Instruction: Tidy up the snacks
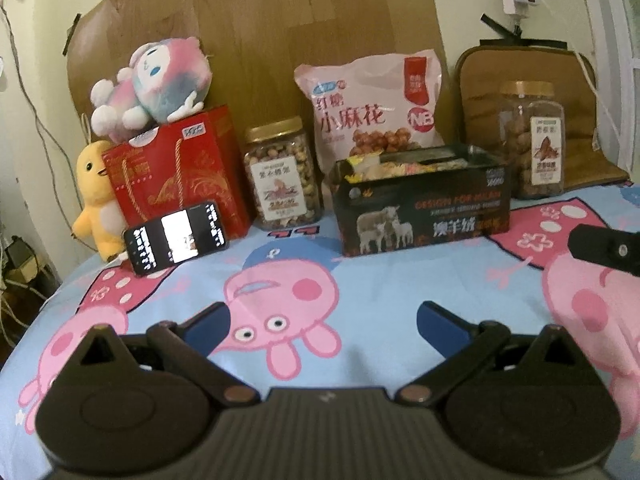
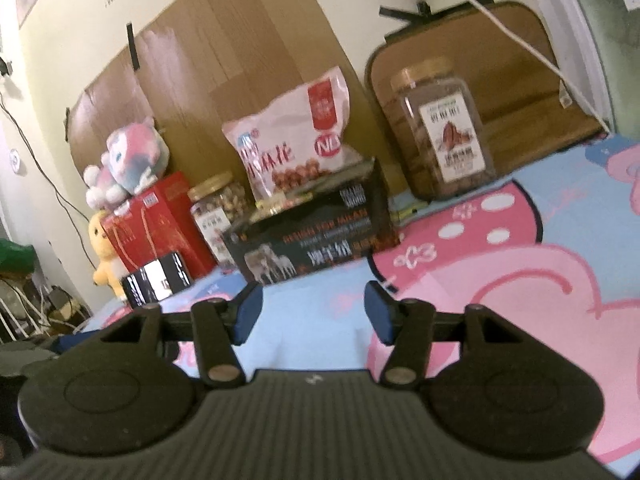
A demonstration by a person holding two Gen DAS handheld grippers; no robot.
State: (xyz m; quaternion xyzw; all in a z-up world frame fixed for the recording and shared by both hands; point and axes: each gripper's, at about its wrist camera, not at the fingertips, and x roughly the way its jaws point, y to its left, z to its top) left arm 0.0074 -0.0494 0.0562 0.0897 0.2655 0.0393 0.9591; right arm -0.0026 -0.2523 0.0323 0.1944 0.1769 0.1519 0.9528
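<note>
The snacks stand in a row along the far edge of a bed [image 1: 380, 280] covered with a blue sheet printed with pink cartoon pigs. Near the middle of that edge sits a black box [image 1: 424, 216], open at the top and filled with small packets. Behind it a pink bag [image 1: 372, 108] of twisted dough snacks leans against a brown board [image 1: 300, 32] on the wall. Just left of the box stands a jar of nuts [image 1: 285, 176] with a gold lid, and further left a red gift box [image 1: 180, 176] carries a pink and grey plush toy [image 1: 156, 80]. A yellow plush chick [image 1: 96, 196] stands at the left corner, touching the red box, and a phone [image 1: 176, 236] leans against the front of that box with its screen lit. Toward the right corner a taller jar [image 1: 534, 140] with a gold lid stands in front of a brown cushion [image 1: 584, 92].

The left gripper [image 1: 322, 320] hovers over the near part of the bed, fingers [image 1: 212, 322] wide apart with nothing between them. The right gripper [image 2: 314, 312] points toward the black box, its fingers [image 2: 248, 314] also apart and empty; its tip shows at the right edge of the left wrist view.
</note>
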